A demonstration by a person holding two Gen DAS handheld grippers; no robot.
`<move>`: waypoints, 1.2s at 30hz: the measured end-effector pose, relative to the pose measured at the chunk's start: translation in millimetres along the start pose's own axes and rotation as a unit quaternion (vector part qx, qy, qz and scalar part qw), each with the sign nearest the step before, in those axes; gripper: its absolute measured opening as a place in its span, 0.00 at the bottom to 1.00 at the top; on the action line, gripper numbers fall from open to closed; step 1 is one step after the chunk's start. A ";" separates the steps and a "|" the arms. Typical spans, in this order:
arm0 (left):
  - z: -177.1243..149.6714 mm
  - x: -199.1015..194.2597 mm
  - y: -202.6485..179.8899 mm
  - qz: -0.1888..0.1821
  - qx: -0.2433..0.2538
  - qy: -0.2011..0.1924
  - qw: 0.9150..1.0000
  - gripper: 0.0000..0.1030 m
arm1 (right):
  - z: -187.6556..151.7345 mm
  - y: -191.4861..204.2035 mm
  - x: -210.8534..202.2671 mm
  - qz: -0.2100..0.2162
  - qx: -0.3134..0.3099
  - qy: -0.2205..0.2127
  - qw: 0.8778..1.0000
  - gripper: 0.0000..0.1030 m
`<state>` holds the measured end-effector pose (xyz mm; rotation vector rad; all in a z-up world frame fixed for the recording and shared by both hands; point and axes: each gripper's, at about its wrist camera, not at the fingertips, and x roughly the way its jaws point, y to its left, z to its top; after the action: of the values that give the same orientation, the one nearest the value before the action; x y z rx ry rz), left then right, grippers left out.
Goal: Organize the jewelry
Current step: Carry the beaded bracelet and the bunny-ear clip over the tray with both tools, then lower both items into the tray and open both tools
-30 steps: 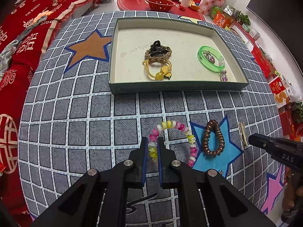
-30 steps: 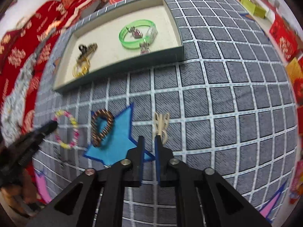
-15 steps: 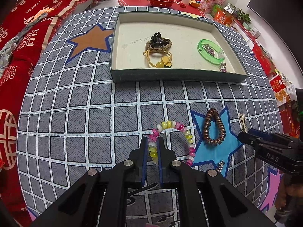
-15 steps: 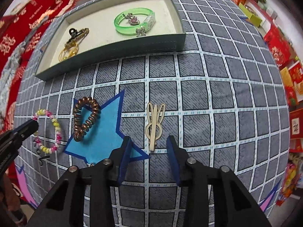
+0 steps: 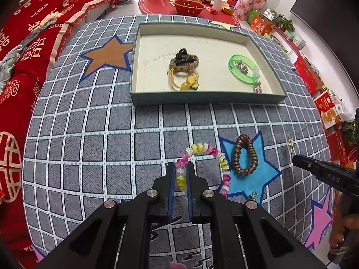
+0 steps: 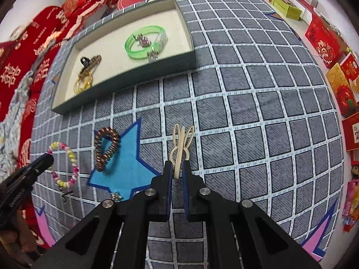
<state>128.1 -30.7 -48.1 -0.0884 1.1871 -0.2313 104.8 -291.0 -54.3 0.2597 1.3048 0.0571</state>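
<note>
My left gripper (image 5: 180, 168) is shut on the left side of a pink, yellow and white bead bracelet (image 5: 203, 149) lying on the grey checked cloth. My right gripper (image 6: 177, 168) is shut on the stem of a cream hair clip (image 6: 181, 142). A brown spiral hair tie (image 5: 244, 155) lies on a blue star between them; it also shows in the right wrist view (image 6: 105, 148). The dark green tray (image 5: 202, 99) at the back holds a green bangle (image 5: 243, 70), a yellow hair tie (image 5: 186, 83), a braided band with a black clip (image 5: 184, 59) and a small charm (image 5: 257, 87).
A small silver charm (image 6: 116, 196) and a dark hook (image 6: 65, 196) lie near the cloth's front edge. Red cushions (image 5: 27, 44) lie to the left. Boxes (image 6: 323, 44) stand on the floor to the right. A red bowl (image 5: 189, 6) sits behind the tray.
My right gripper was open around the cream clip half a second ago and has closed on its stem. My left gripper stays shut on the bead bracelet.
</note>
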 end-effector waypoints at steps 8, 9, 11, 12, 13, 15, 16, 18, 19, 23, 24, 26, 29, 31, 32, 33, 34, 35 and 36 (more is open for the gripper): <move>22.7 -16.4 -1.8 -0.007 -0.004 -0.025 1.000 0.22 | 21.4 5.1 -29.2 0.031 0.000 -0.029 0.999 0.09; 27.6 -18.1 -1.2 -0.009 -0.007 -0.029 1.000 0.22 | 26.9 7.4 -33.3 0.035 -0.003 -0.034 0.999 0.09; 36.2 -20.0 -0.3 -0.010 -0.012 -0.033 0.999 0.22 | 35.6 11.2 -39.6 0.040 -0.008 -0.042 0.998 0.09; 41.7 -20.8 0.1 -0.008 -0.014 -0.037 0.999 0.22 | 41.6 13.2 -41.5 0.043 -0.010 -0.046 0.998 0.09; 47.1 -21.4 0.5 -0.008 -0.015 -0.041 0.999 0.22 | 46.1 14.3 -43.9 0.045 -0.012 -0.049 0.998 0.09; 56.9 -21.6 0.6 -0.006 -0.015 -0.048 0.999 0.22 | 56.2 19.4 -42.9 0.048 -0.017 -0.053 0.997 0.09; 62.6 -21.4 0.0 -0.006 -0.014 -0.052 0.999 0.22 | 61.4 19.9 -43.2 0.049 -0.019 -0.055 0.997 0.09; 73.0 -20.0 -1.2 -0.006 -0.015 -0.058 0.998 0.22 | 72.8 22.0 -42.5 0.052 -0.023 -0.056 0.997 0.09; 77.9 -19.4 -2.0 -0.005 -0.015 -0.061 0.998 0.22 | 77.7 22.3 -42.9 0.054 -0.024 -0.057 0.997 0.09; 100.8 -10.3 -3.5 -0.005 -0.022 -0.067 0.997 0.22 | 99.5 27.1 -36.5 0.058 -0.031 -0.059 0.996 0.09; 104.9 -7.7 -4.3 -0.005 -0.024 -0.067 0.997 0.22 | 105.6 28.0 -34.4 0.059 -0.031 -0.059 0.996 0.09; 115.9 0.1 -4.9 -0.004 -0.027 -0.066 0.997 0.22 | 118.0 29.2 -29.1 0.063 -0.031 -0.059 0.996 0.09; 130.6 12.3 -5.9 0.003 -0.029 -0.065 0.997 0.22 | 133.6 30.6 -21.8 0.065 -0.031 -0.059 0.996 0.09; 139.0 20.6 -5.7 0.006 -0.035 -0.063 0.997 0.22 | 146.0 31.9 -15.8 0.067 -0.033 -0.059 0.995 0.09; 143.6 25.1 -5.5 0.008 -0.037 -0.062 0.997 0.22 | 151.7 32.7 -12.9 0.066 -0.035 -0.059 0.995 0.09; 146.6 27.8 -6.3 0.009 -0.039 -0.062 0.997 0.22 | 157.1 33.3 -9.8 0.066 -0.037 -0.059 0.995 0.09; 150.9 32.0 -6.8 0.012 -0.039 -0.062 0.997 0.22 | 161.1 33.7 -7.5 0.065 -0.038 -0.059 0.995 0.09; 154.2 35.1 -7.2 0.014 -0.040 -0.062 0.997 0.22 | 166.6 34.1 -3.8 0.064 -0.041 -0.059 0.995 0.09; 158.4 39.3 -7.8 0.017 -0.041 -0.062 0.997 0.22 | 171.3 34.2 -0.1 0.063 -0.042 -0.058 0.995 0.09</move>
<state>287.6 -55.6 -23.1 -0.1516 1.0739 -0.1459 272.6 -284.8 -5.8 0.2700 1.1673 0.2011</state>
